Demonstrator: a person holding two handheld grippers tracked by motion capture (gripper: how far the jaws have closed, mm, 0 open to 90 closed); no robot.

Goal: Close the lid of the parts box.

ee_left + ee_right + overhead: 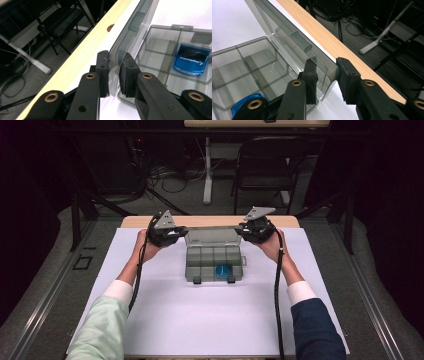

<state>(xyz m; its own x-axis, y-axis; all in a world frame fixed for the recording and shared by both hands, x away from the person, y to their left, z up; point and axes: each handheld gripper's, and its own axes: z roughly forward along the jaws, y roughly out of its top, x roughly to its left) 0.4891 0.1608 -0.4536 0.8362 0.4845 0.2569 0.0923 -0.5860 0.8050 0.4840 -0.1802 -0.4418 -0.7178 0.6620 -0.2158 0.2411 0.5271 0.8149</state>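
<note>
Both forearms enter from the near edge of the tabletop [165,320] and reach toward its far edge. Left hand-held gripper [167,234] sits at the left end of the raised lid [212,236] of the grey compartment box [214,265]; its jaws bracket the lid edge at a narrow setting, pads close to it. Right hand-held gripper [255,230] sits at the right end, one pad against the lid corner, the other slightly clear. Inside the box, near the tabletop's centre, lies a blue item [223,269].
</note>
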